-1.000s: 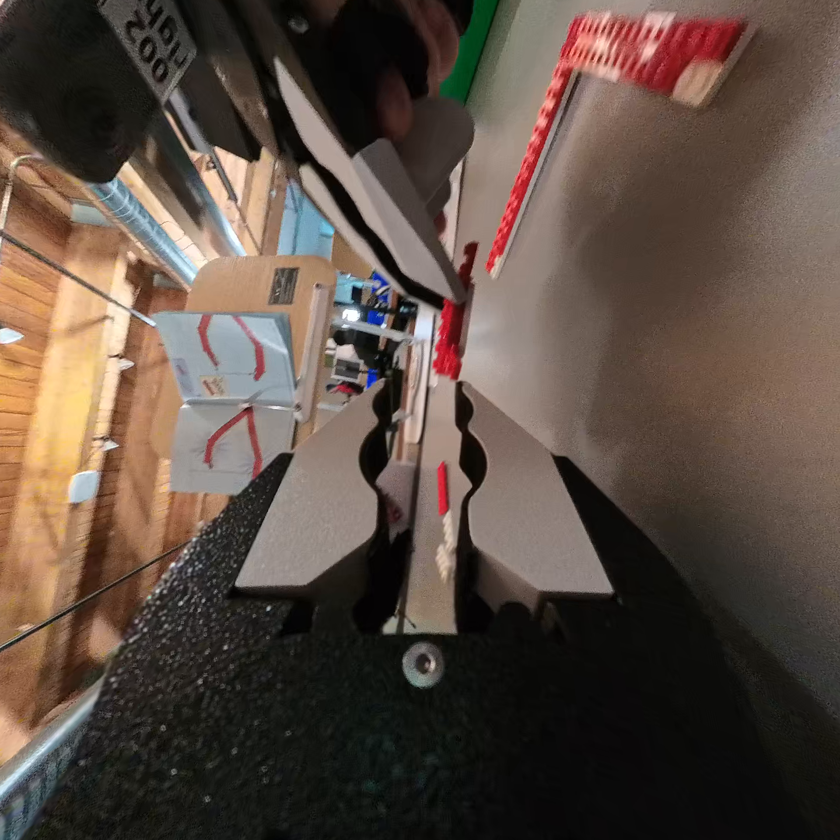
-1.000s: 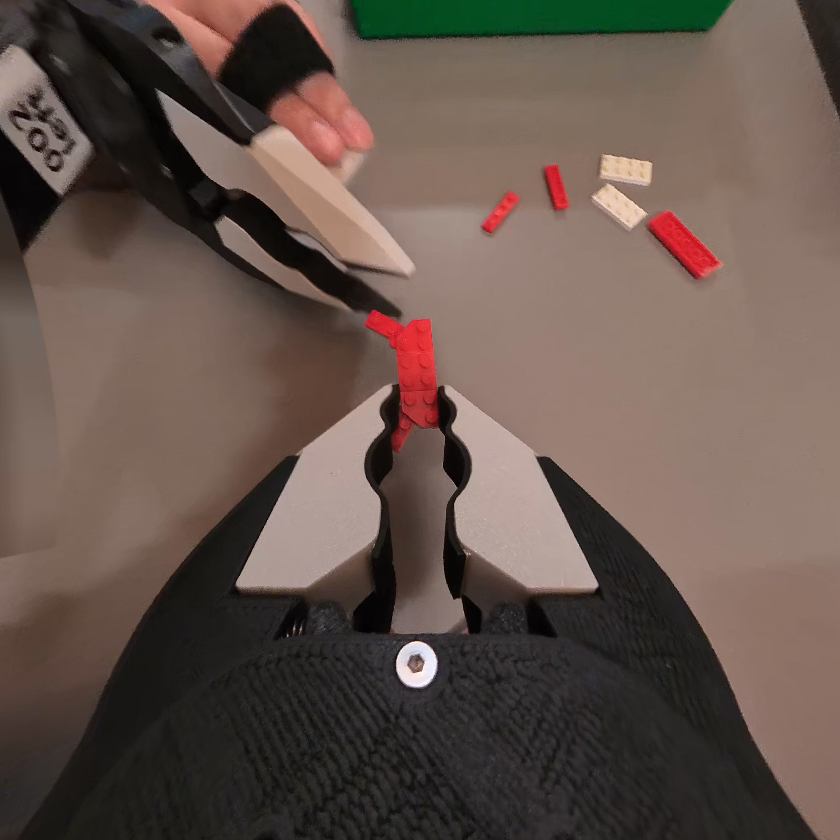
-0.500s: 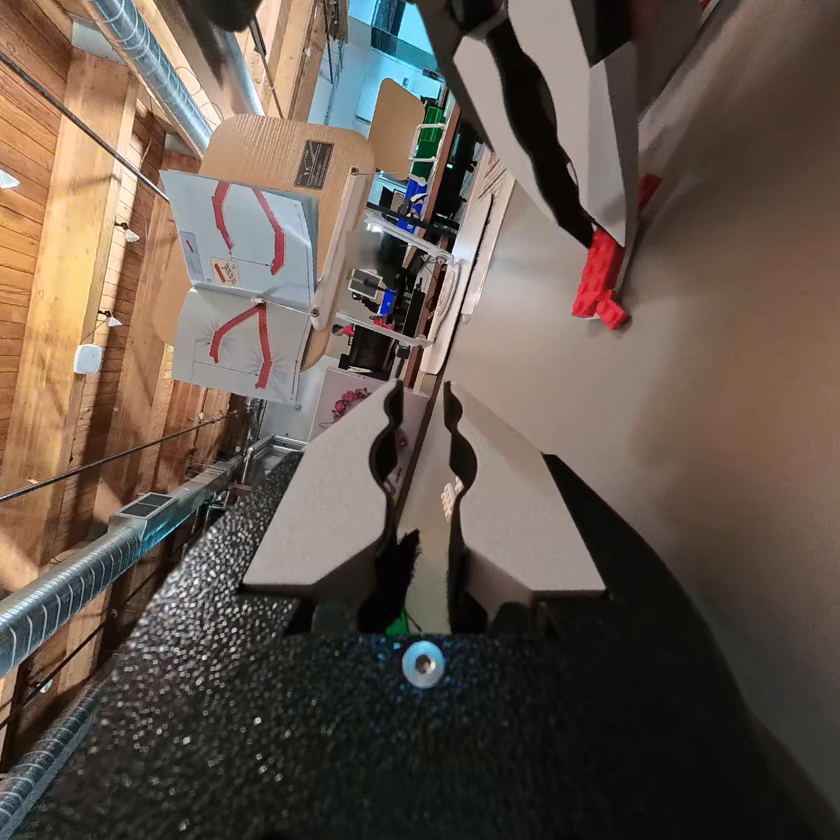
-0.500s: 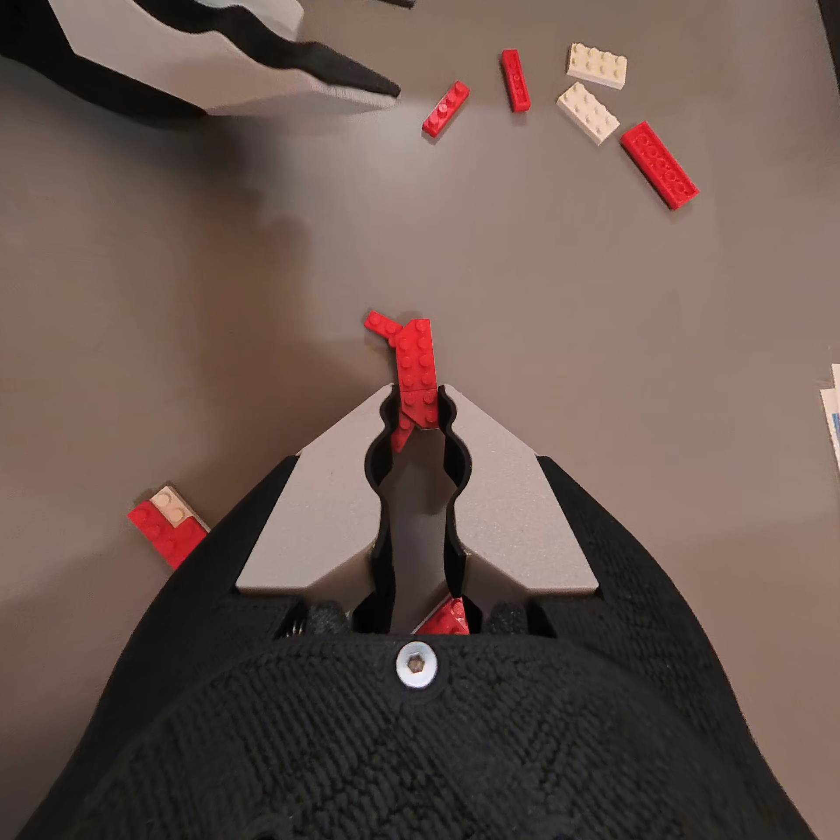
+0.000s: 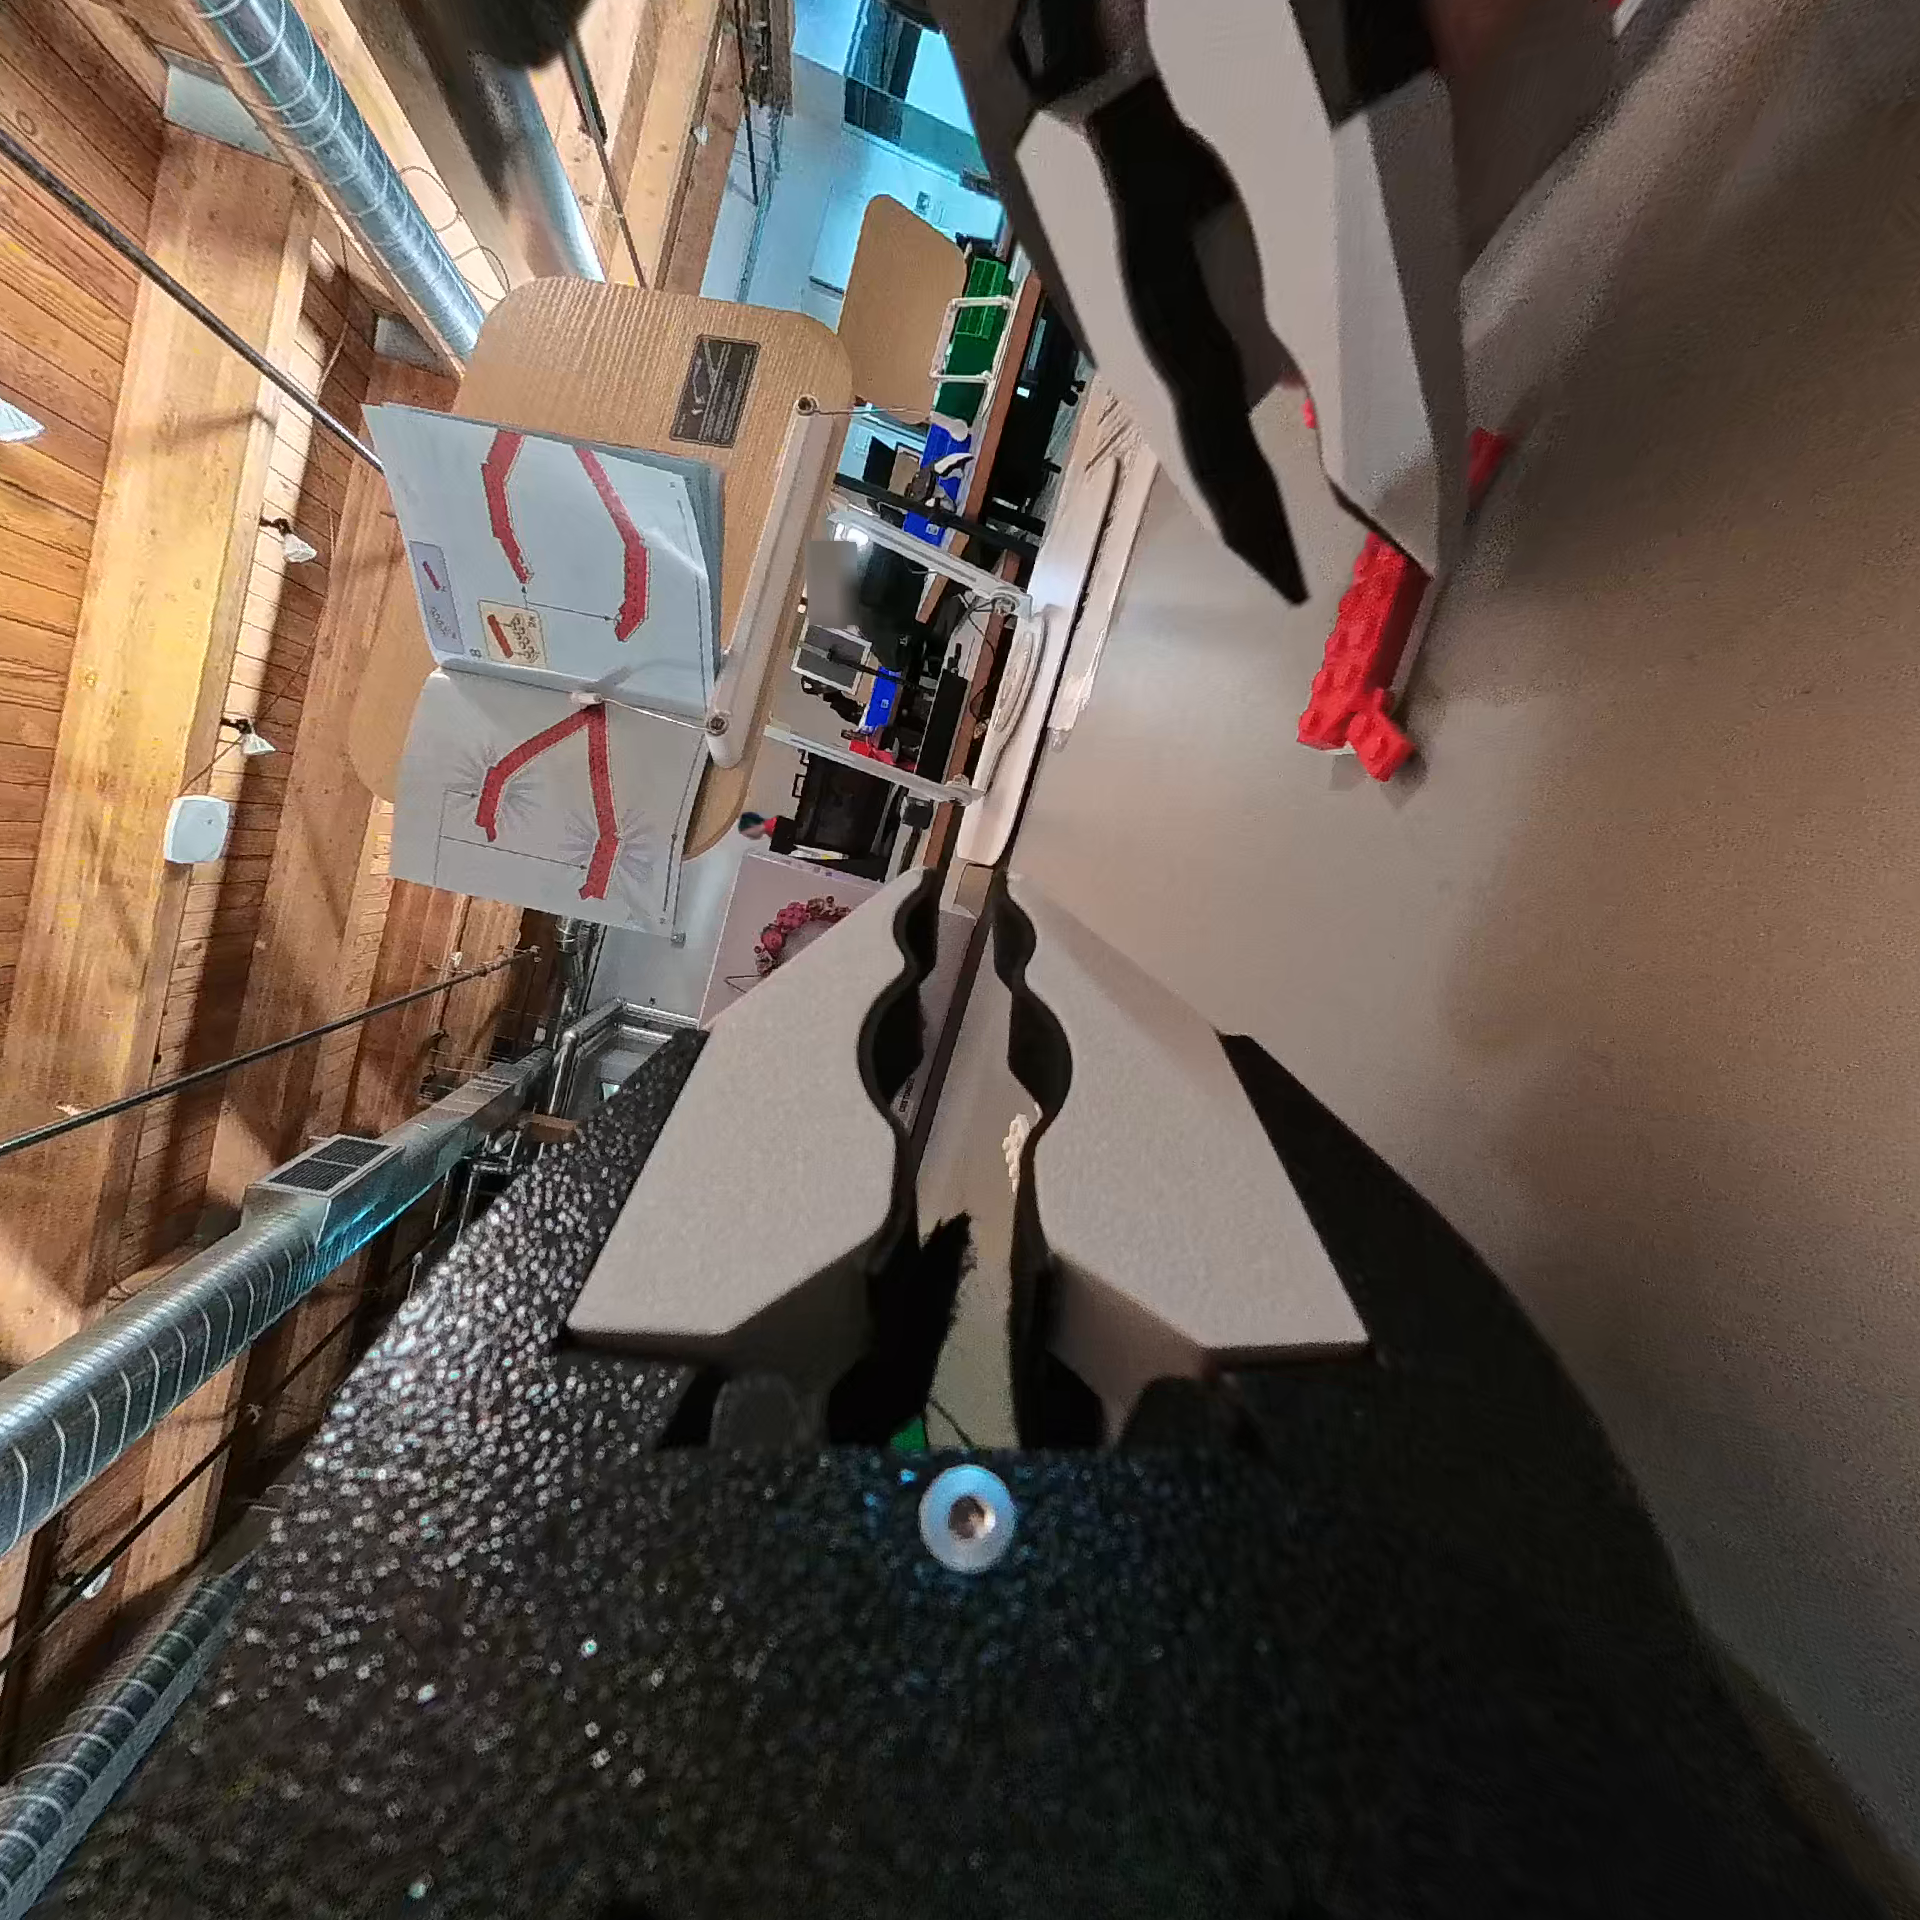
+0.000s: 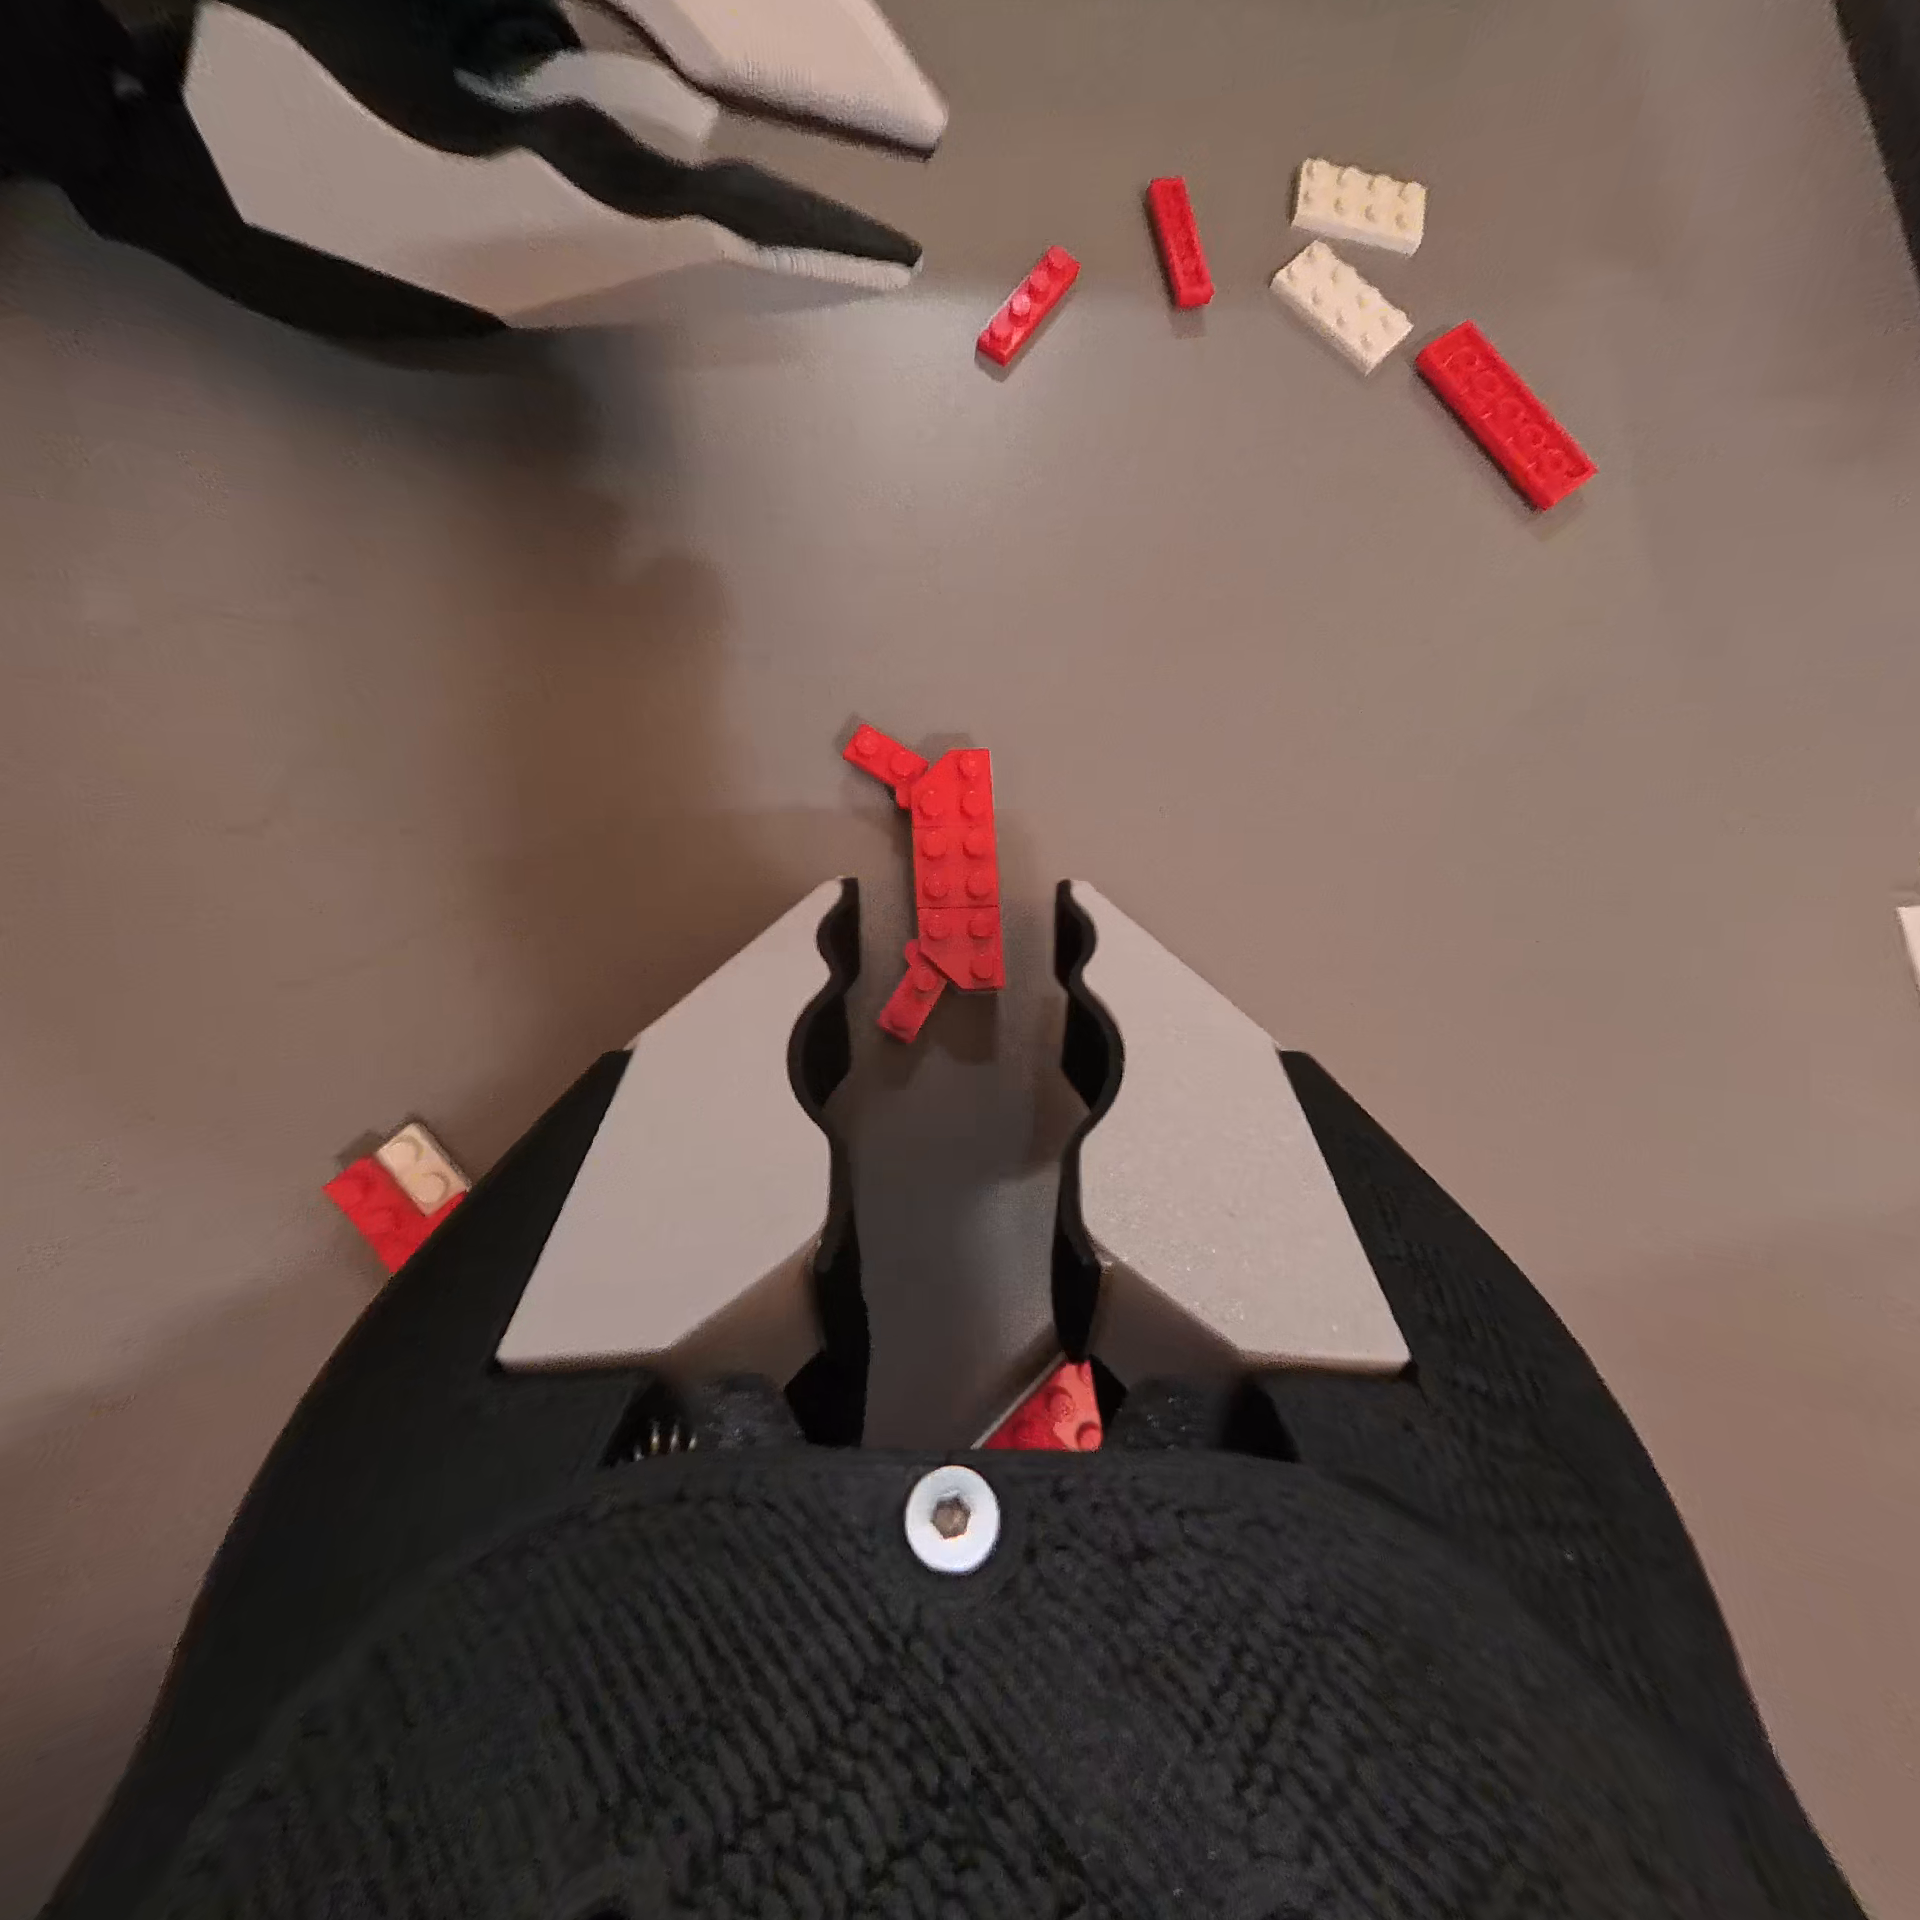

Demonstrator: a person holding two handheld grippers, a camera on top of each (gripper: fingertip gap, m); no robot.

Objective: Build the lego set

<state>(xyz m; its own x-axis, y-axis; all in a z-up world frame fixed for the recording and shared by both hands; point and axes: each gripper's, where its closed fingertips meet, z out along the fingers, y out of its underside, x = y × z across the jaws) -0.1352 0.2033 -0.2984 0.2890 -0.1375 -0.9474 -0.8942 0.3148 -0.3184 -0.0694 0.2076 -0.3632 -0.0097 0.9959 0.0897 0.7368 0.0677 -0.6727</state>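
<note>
We have our right gripper [image 6: 956,894] open, with its two fingers on each side of the small red lego piece [image 6: 961,868], which lies flat in the middle of the worktop [image 6: 1455,831] and is not held. Our left gripper [image 5: 961,894] is nearly shut with nothing in it, turned on its side near the loose red and white bricks [image 6: 1340,296] toward the far edge. We think the next step is to pick one loose brick and press it onto the red piece.
</note>
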